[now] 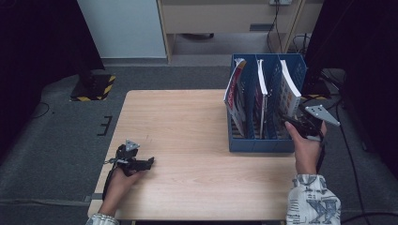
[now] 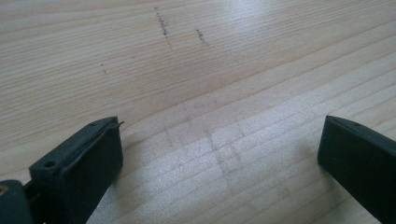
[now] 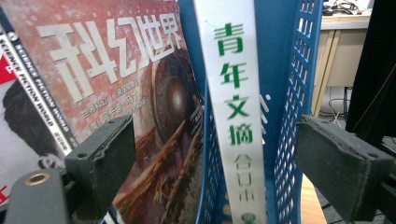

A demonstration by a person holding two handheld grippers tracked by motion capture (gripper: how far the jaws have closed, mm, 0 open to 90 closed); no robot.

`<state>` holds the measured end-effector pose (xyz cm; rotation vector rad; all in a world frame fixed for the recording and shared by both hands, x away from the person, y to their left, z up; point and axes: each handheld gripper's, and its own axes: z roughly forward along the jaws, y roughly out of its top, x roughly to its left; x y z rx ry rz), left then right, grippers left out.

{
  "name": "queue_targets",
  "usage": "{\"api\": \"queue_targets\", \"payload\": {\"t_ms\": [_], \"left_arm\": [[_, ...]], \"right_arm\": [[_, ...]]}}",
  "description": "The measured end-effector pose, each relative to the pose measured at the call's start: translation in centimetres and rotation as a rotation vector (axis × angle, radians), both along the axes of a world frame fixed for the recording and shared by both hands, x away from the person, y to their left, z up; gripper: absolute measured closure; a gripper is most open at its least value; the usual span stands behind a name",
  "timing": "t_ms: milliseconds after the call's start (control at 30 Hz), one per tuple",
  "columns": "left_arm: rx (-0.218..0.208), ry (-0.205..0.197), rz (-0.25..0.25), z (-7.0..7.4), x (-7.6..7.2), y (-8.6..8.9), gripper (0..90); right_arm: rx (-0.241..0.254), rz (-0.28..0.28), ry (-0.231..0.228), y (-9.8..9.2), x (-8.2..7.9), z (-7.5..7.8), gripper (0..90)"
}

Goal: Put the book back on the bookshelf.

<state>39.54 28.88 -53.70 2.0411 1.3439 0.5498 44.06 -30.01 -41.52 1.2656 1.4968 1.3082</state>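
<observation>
The white-spined book (image 3: pixel 232 107) was framed, ungripped, between the right gripper's (image 1: pixel 300 123) released jaws in the blue file rack (image 1: pixel 256 144) at the desk's (image 1: pixel 187 140) right edge; the left gripper (image 1: pixel 149 162) was held slack.

Both claws are built in plain black, each carried in a hand. The left claw (image 1: pixel 151 161) is topped by a small grey three-cornered plate with a few holes punched in it, and a bigger grey plate of the same kind is worn by the right claw (image 1: pixel 287 118). Chunky matte black pads (image 3: pixel 105 156) are seen up close, with small screw holes and a brass-coloured fitting. Both sleeves are pale fabric, printed all over in dark blue.
</observation>
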Motion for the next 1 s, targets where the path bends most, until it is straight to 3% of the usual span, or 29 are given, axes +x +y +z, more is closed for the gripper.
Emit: {"api": "queue_targets", "payload": {"t_ms": [1000], "left_arm": [[0.000, 0.000, 0.000, 0.0, 0.0, 0.0, 0.0]], "right_arm": [[-0.012, 0.023, 0.029, 1.2, -2.8, -0.6, 6.4]]}}
